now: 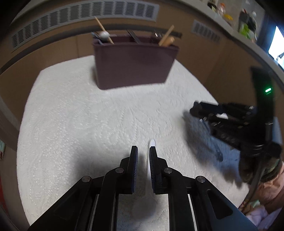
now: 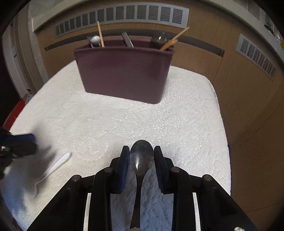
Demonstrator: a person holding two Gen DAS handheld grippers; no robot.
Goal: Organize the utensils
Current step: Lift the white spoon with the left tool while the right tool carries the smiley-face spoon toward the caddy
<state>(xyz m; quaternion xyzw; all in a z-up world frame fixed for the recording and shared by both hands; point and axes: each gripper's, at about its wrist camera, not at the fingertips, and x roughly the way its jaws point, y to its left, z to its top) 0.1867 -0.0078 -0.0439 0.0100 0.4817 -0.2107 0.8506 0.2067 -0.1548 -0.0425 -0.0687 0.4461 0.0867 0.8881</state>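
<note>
Tablecloth: white, lace-patterned, covering the whole work surface; everything sits on it.
Wall behind: brown wood panels with grey vent grilles running along the top.
Utensil holder: big maroon box, upright at the far side of the cloth, well apart from both grippers, with open cloth between.
Inside the holder: chopsticks lean out at the left end beside a white spoon bowl, a dark flat handle sits mid-box, and more wooden sticks angle out on the right. Which compartment each one sits in, I can't tell.
Right gripper: jaws part-open, straddling the metal spoon. Small gaps show on both sides of the bowl, so the pads are not pressing on it.
Metal spoon: lies on the cloth, bowl pointing toward the holder, handle running back under the gripper body, where its end is hidden.
Left gripper: jaws nearly closed with a narrow gap, nothing clamped. The white plastic fork pokes out just beside the right-hand finger.
White plastic fork: flat on the cloth, tines toward the camera in the right wrist view; blurred.
Hard to read: motion blur smears the left view; the right gripper there is a dark smudge.
</note>
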